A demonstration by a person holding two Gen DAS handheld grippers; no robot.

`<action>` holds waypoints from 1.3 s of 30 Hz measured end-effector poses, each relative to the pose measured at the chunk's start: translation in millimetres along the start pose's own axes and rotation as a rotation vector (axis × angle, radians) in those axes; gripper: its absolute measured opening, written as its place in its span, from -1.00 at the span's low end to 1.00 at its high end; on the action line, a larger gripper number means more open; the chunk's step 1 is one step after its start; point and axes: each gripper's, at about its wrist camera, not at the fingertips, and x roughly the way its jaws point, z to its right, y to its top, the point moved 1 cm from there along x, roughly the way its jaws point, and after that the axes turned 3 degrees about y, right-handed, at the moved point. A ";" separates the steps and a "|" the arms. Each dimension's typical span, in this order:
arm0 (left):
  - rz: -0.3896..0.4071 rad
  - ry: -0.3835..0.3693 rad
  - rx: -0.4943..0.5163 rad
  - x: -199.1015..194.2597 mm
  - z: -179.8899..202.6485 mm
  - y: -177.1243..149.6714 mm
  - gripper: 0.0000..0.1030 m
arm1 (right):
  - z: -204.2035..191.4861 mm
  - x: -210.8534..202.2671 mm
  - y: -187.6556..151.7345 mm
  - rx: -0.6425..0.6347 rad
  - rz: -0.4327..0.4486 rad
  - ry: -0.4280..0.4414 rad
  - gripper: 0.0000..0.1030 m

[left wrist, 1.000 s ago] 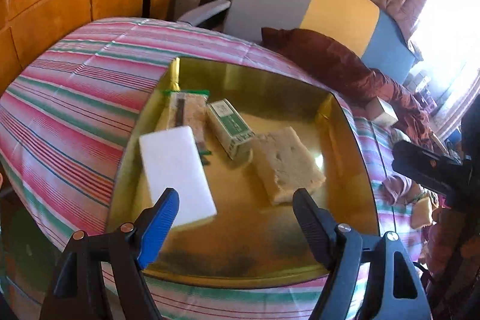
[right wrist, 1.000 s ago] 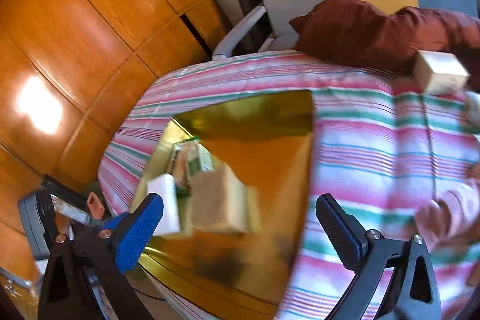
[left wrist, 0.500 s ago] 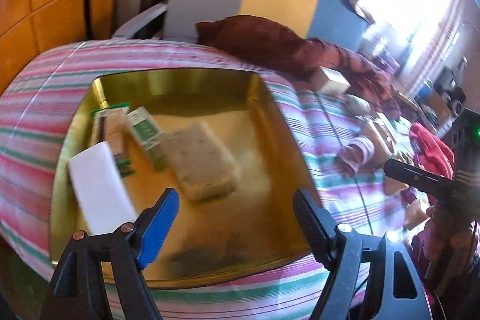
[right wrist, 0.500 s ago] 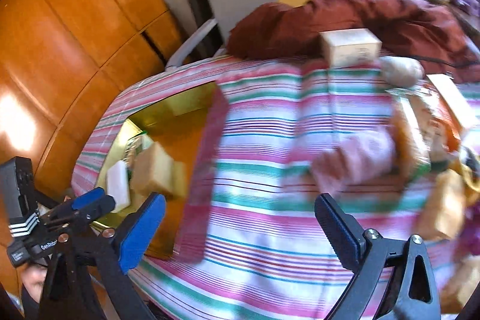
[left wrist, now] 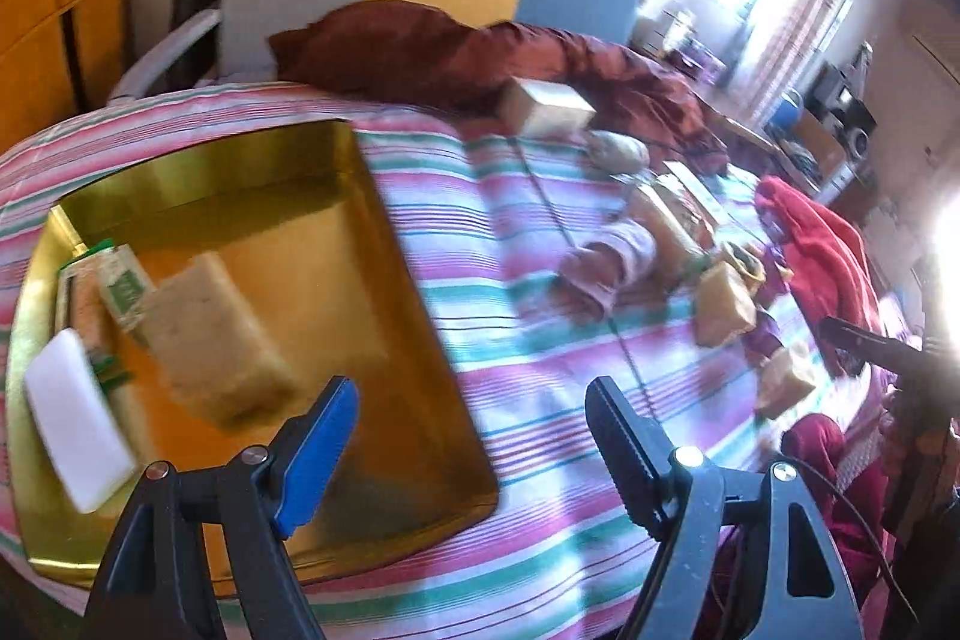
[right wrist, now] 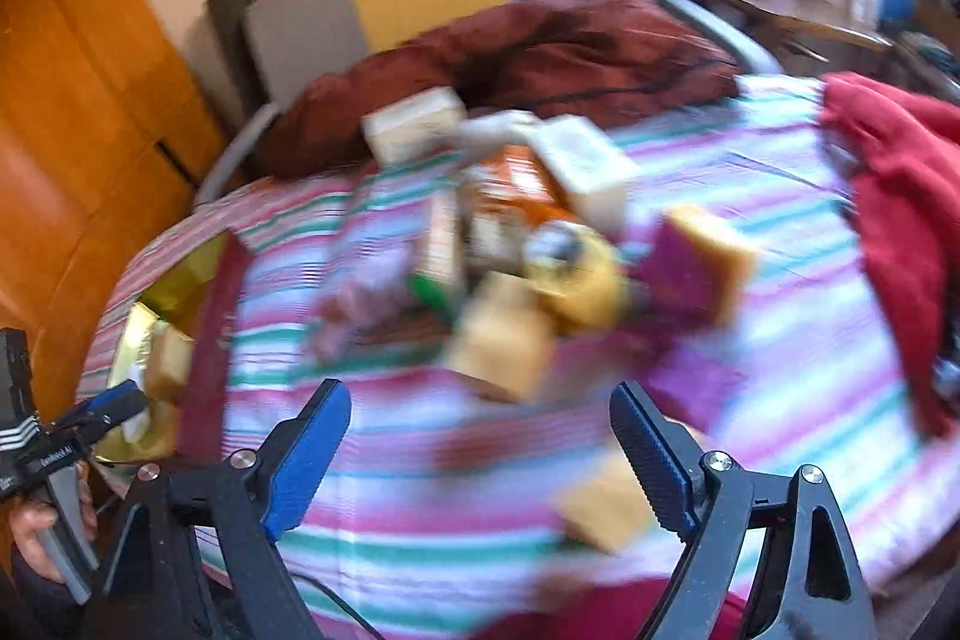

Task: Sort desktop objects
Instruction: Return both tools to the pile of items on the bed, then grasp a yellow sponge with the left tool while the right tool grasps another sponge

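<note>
Moved since the earlier frames: both views have swung off the gold tray (left wrist: 384,232) toward the unsorted heap (right wrist: 528,244) on the striped worktop (left wrist: 516,340).

Reading: a fresh pick looks to be starting.

Left tongs (left wrist: 471,451): wide open, empty, over the tray's near corner.

Right tongs (right wrist: 480,451): closing, nothing between them, just short of the heap.

Nearest item, tan sponge (right wrist: 501,346): blurred; long axis cannot be told.

Tray contents: tan sponge block (left wrist: 210,340), long axis running diagonally, far-left to near-right; white block (left wrist: 75,424); green box (left wrist: 123,289).
</note>
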 end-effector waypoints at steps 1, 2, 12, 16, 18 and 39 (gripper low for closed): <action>-0.005 -0.009 0.015 3.1 7.4 0.7 0.53 | 10.5 -2.6 -4.6 0.020 -0.013 -0.024 0.74; -0.010 -0.017 0.030 5.6 13.6 1.3 0.53 | 17.9 -3.6 -8.0 0.035 -0.024 -0.042 0.74; -0.075 -0.124 0.133 24.8 71.9 9.2 0.53 | 38.1 13.8 -31.7 0.134 -0.100 -0.043 0.74; -0.084 -0.178 0.157 28.1 94.7 17.2 0.53 | 43.5 24.4 -35.4 0.164 -0.111 -0.029 0.71; -0.094 -0.201 0.190 32.0 111.6 21.2 0.51 | 45.3 29.6 -36.3 0.179 -0.113 -0.017 0.67; -0.154 -0.182 0.454 115.0 221.2 34.2 0.13 | 46.1 17.0 -24.7 0.153 0.012 -0.035 -0.11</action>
